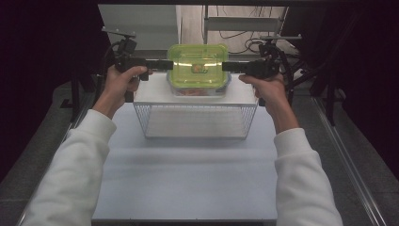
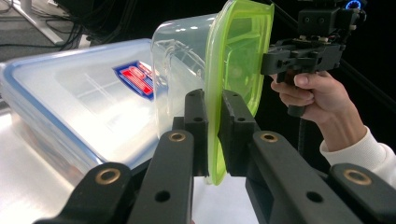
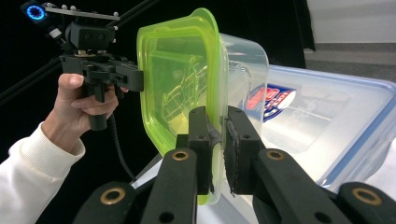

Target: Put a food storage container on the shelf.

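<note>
A white wire basket (image 1: 195,120) sits upside down at the centre of a pale desk (image 1: 188,179); a large clear blue-rimmed storage box (image 2: 70,107) lies at left, cables (image 1: 235,44) upper right

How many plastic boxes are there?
2. The green-lidded box is held up between the left tool and right tool. The blue-edged box lies under it. Others may be hidden.
</note>
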